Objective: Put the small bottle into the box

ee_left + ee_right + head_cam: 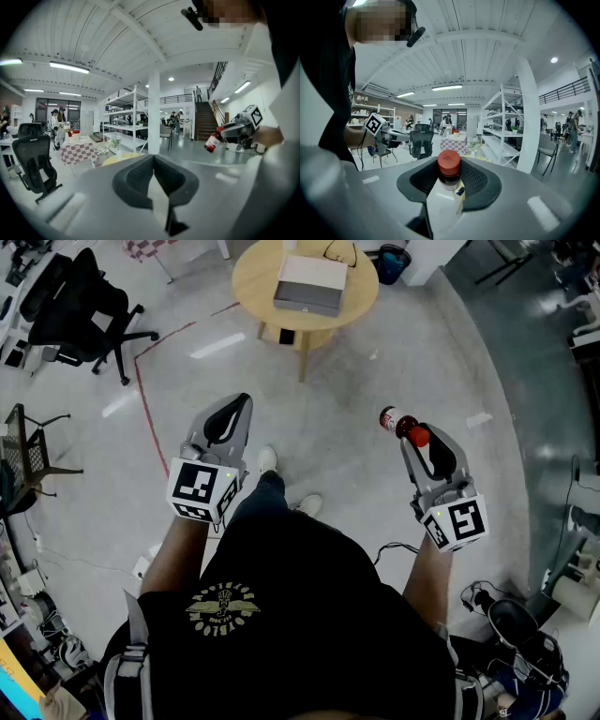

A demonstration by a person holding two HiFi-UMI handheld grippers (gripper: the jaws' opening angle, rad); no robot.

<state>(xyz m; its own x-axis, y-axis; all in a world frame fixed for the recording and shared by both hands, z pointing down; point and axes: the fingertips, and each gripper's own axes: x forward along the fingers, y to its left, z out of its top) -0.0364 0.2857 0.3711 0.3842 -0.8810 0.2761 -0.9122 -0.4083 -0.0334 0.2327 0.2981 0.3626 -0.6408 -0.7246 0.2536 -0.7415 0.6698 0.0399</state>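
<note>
In the head view my right gripper (412, 432) is shut on the small bottle (396, 421). The bottle has a red cap and a white label, and it sticks out past the jaw tips, above the floor. From the right gripper view the red-capped bottle (449, 165) sits pinched between that gripper's (450, 177) jaws. My left gripper (239, 409) is held level with it on the left, jaws shut and empty. The left gripper view shows its own gripper (153, 159) shut, with the bottle (213, 139) off to the right. The grey box (309, 284) lies on a round wooden table (253, 282) ahead.
A black office chair (80, 310) stands at the far left and a dark wire chair (28, 451) nearer on the left. A blue bin (394, 261) sits behind the table. Cables and gear (511, 624) lie at the lower right. Grey floor stretches between me and the table.
</note>
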